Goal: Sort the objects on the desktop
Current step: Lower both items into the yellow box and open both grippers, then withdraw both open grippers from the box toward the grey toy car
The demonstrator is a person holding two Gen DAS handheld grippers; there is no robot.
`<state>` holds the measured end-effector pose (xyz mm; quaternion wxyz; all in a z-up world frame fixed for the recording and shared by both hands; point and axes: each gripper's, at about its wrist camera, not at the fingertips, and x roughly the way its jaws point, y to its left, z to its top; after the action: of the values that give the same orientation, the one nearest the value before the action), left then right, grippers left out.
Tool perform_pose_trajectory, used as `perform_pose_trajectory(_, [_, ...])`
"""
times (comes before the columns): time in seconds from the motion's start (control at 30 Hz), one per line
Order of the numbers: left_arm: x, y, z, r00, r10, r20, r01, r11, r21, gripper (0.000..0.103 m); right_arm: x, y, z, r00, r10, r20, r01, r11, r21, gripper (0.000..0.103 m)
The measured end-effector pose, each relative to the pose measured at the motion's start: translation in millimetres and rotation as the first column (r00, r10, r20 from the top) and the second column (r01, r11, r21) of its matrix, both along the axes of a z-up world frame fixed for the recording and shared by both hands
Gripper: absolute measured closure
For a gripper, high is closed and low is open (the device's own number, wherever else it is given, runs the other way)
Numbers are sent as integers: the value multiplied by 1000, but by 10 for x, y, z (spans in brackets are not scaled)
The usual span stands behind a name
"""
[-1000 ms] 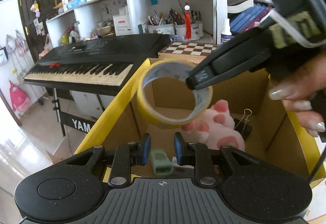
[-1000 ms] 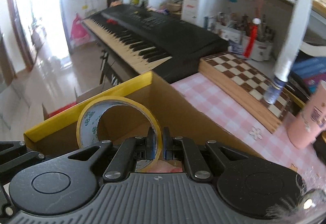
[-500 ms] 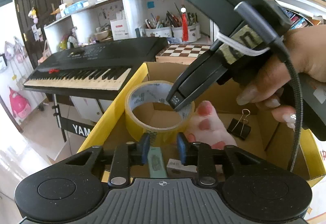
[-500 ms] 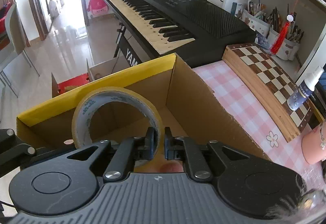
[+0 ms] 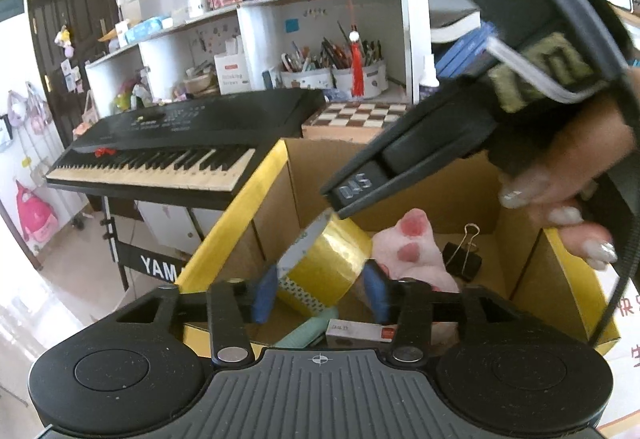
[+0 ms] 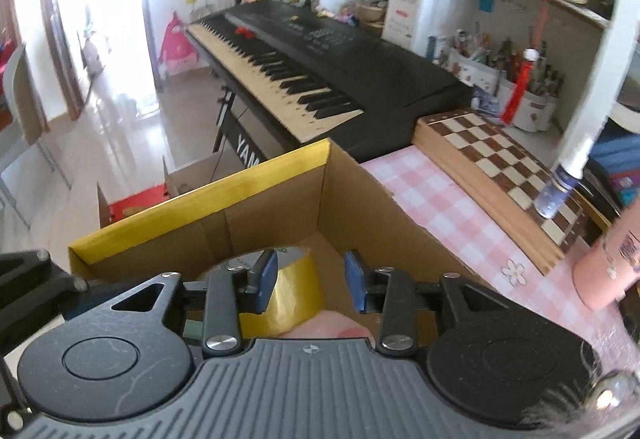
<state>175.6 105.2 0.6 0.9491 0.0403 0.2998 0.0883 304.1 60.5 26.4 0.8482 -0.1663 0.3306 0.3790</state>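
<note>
Yellow tape roll (image 5: pixel 326 269) tilted inside cardboard box (image 5: pixel 276 175) beside pink plush paw (image 5: pixel 412 243), left gripper (image 5: pixel 320 293) and right gripper (image 6: pixel 310 281) jaws just opened, gripping nothing

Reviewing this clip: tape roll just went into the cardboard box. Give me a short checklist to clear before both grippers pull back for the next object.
1. Right gripper free of the tape roll; its jaws have just been opening, pads off the roll: ok.
2. Left gripper open, its jaws have just been opening, nothing pinched: ok.
3. Roll inside the cardboard box: ok.
4. Roll at rest; it stands tilted against the pink plush: cannot tell.
5. Binder clip undisturbed: ok.
</note>
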Motion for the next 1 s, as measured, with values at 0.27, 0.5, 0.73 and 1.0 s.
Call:
perform_pose_trajectory(0.27, [-180, 81, 131, 999, 5, 51, -4, 1000, -14, 49, -295, -360, 198, 987, -148, 59, 142, 985, 102, 67])
perform_pose_trajectory(0.5, [-379, 219, 224, 995, 37, 95, -34, 999, -43, 43, -644, -742, 329, 939, -328, 98, 301, 928, 221, 65])
perform_pose_trajectory(0.73, [-589, 365, 288, 990, 63, 122, -53, 995, -79, 42, -1072, -1067, 318, 868, -490, 82, 448, 844, 297, 65])
perform_pose_trajectory(1.0, [-901, 440, 300, 990, 50, 135, -37, 994, -99, 42, -1572, -1175, 158, 817, -574, 56, 537, 792, 289, 65])
